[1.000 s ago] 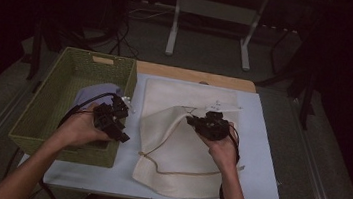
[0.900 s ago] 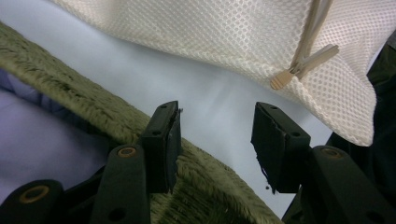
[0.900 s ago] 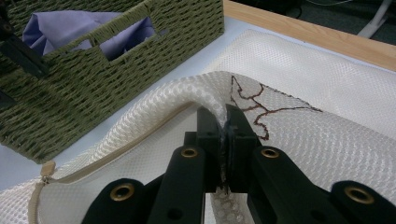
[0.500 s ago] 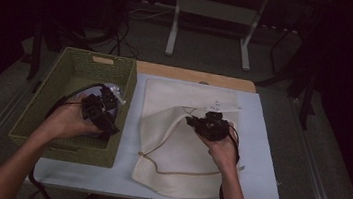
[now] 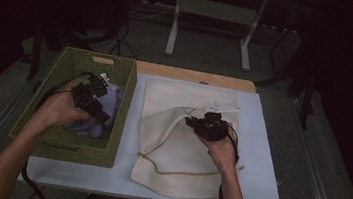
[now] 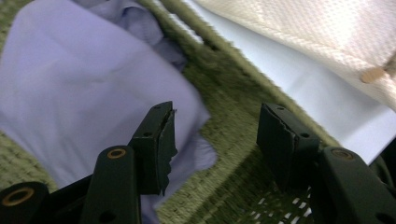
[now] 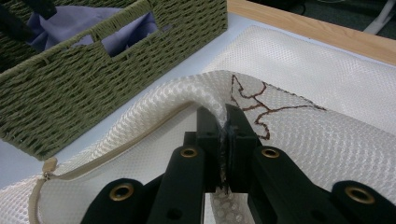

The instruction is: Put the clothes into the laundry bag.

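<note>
While the right claw (image 7: 225, 135) pinches the mesh bag (image 7: 327, 140), the left claw (image 6: 215, 140) gapes over lilac cloth (image 6: 70, 84) in the basket (image 6: 233, 88).

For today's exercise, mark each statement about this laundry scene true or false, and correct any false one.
1. The right gripper is shut on the white mesh bag. True.
2. The left gripper is clamped on the lilac cloth. False: its jaws stand open above the cloth.
3. The lilac cloth lies in the green woven basket. True.
4. The mesh bag lies inside the basket. False: it lies on the table beside the basket.
5. The bag's zip is closed. False: its opening gapes, the edge lifted.
</note>
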The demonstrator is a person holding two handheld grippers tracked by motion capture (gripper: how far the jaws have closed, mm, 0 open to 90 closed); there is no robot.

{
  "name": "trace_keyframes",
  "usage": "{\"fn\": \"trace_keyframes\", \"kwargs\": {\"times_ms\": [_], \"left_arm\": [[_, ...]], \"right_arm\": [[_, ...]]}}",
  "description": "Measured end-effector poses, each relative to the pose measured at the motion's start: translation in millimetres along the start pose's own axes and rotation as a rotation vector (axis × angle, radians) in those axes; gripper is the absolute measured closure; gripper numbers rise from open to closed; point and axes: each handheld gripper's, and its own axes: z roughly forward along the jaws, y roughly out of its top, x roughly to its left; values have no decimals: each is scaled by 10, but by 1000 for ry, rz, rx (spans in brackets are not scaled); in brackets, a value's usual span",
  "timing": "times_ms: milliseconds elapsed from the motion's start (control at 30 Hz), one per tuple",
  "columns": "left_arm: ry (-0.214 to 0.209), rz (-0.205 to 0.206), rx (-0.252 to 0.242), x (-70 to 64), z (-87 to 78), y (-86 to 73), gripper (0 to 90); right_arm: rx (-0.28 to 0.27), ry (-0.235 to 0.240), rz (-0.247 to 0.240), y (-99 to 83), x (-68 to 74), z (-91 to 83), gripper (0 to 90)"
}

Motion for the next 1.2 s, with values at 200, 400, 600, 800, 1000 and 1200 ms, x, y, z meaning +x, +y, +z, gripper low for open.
{"fn": "trace_keyframes", "kwargs": {"times_ms": [200, 400, 600, 800, 1000, 1200], "left_arm": [[32, -32, -6, 79, 15, 18, 377], [63, -65, 14, 165, 83, 50, 280], [83, -92, 44, 217, 160, 90, 142], [92, -121, 81, 276, 283, 127, 50], [84, -139, 119, 323, 417, 140, 15], [72, -163, 128, 359, 565, 136, 11]], "right_arm": [[5, 3, 1, -13, 0, 12, 863], [6, 4, -1, -15, -3, 15, 863], [11, 2, -5, -17, -1, 19, 863], [15, 1, -7, -23, 2, 25, 863], [16, 2, -8, -29, -5, 24, 863], [18, 2, -7, -36, -3, 32, 863]]}}
